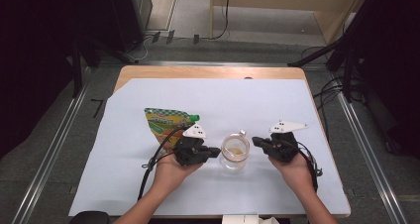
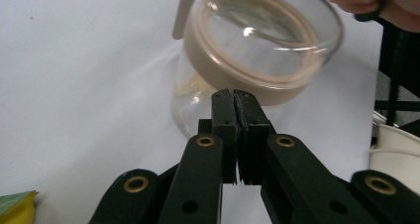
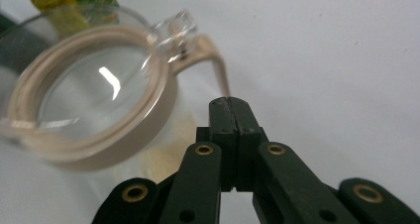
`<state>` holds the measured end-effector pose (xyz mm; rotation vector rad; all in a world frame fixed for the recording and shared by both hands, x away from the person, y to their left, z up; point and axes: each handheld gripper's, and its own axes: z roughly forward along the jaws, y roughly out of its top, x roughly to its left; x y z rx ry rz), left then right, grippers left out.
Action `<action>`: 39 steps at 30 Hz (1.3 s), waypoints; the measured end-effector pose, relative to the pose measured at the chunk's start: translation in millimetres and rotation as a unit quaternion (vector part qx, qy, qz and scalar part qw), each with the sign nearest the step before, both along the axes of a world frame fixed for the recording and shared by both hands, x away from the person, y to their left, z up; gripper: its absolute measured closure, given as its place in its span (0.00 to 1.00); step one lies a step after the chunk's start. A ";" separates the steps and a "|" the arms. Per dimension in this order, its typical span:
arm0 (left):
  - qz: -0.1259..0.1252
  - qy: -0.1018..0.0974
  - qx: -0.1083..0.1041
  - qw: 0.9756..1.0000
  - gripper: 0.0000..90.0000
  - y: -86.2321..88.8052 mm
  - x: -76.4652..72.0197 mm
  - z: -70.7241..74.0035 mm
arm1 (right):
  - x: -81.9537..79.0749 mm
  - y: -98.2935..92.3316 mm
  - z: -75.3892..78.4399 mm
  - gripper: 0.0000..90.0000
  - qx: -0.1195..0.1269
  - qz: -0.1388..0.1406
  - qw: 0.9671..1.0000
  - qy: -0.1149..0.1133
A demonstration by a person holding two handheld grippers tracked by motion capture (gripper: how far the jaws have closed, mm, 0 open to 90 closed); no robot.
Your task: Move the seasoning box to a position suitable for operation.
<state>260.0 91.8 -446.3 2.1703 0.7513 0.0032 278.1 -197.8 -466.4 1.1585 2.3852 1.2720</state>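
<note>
Both sets of fingers are pressed fully together with nothing between them: the left gripper [image 1: 214, 151] sits just beside the glass jar [image 1: 235, 151] on one side, the right gripper [image 1: 257, 141] on the other. The jar stands upright on the table [image 1: 277, 105] with its beige-rimmed lid [image 3: 94, 115] on, a green-and-yellow pouch [image 1: 166, 122] behind the left gripper. This looks like the approach before opening the jar; next, I judge, one gripper's fingers must open to steady the jar while the other works the lid's clasp [image 3: 218, 68].

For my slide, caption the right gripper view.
Shut right gripper beside the beige latch of a lidded glass jar.

A recording lab or studio: a wooden table [image 1: 208, 71] under white paper [image 1: 223, 105] stands between floor rails [image 1: 54, 140], flanked by black stands [image 1: 346, 60], dark curtains [image 1: 34, 45] and loose cables [image 1: 329, 92].
</note>
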 end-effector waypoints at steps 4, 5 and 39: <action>-0.007 -0.002 0.003 1.000 0.99 -3.8 -10.4 3.9 | 17.3 3.1 2.6 1.00 0.013 0.004 1.000 -0.013; -0.012 -0.002 0.005 1.000 0.99 -5.7 -13.3 3.6 | 20.1 4.5 2.7 1.00 0.013 0.007 1.000 -0.015; -0.031 -0.009 -0.011 0.999 1.00 -31.0 -26.5 -8.2 | 57.8 29.9 -2.9 1.00 0.024 0.069 0.997 -0.018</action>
